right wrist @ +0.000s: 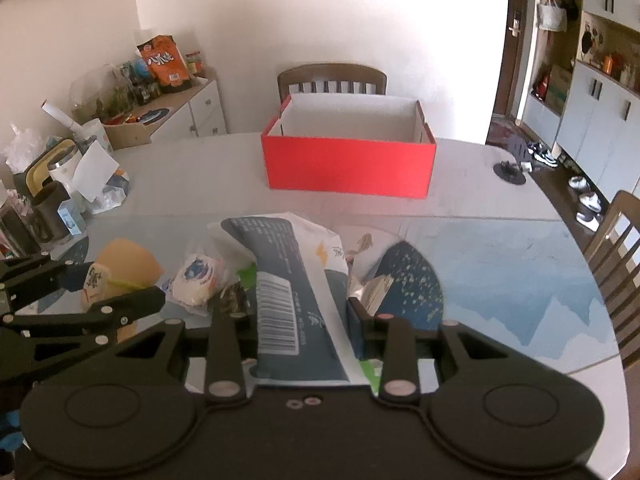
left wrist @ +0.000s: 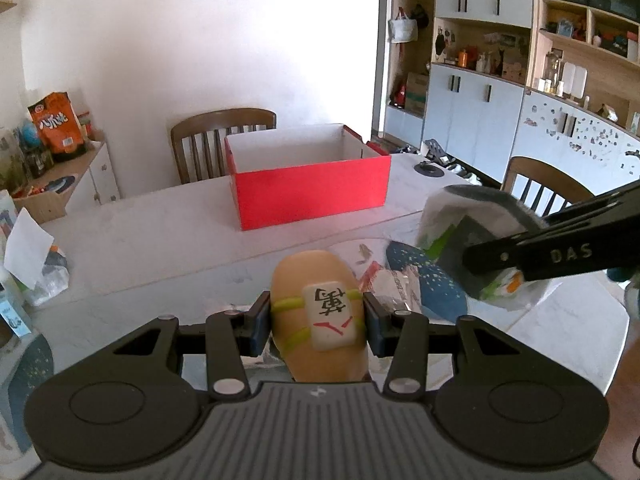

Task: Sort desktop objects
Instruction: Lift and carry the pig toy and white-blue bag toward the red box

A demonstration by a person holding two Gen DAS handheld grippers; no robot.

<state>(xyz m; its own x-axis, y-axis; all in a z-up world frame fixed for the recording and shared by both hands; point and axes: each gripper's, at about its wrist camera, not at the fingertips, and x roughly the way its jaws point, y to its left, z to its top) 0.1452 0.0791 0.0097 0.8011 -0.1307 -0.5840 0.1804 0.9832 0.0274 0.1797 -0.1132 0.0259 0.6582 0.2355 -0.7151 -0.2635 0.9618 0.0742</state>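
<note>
While the left gripper (left wrist: 316, 322) clamps a tan, egg-shaped toy (left wrist: 318, 308) raised above the tabletop (left wrist: 160, 236), its blue pads press the toy's sides, where two yellow-green bands hold a cream mahjong tile (left wrist: 330, 318) printed with a black character and red strokes. Just to its right, the right gripper (right wrist: 302, 330) grips a soft white and slate-blue packet (right wrist: 288, 280) with a barcode label. Beyond both stands an open red box (right wrist: 348, 164), white inside.
</note>
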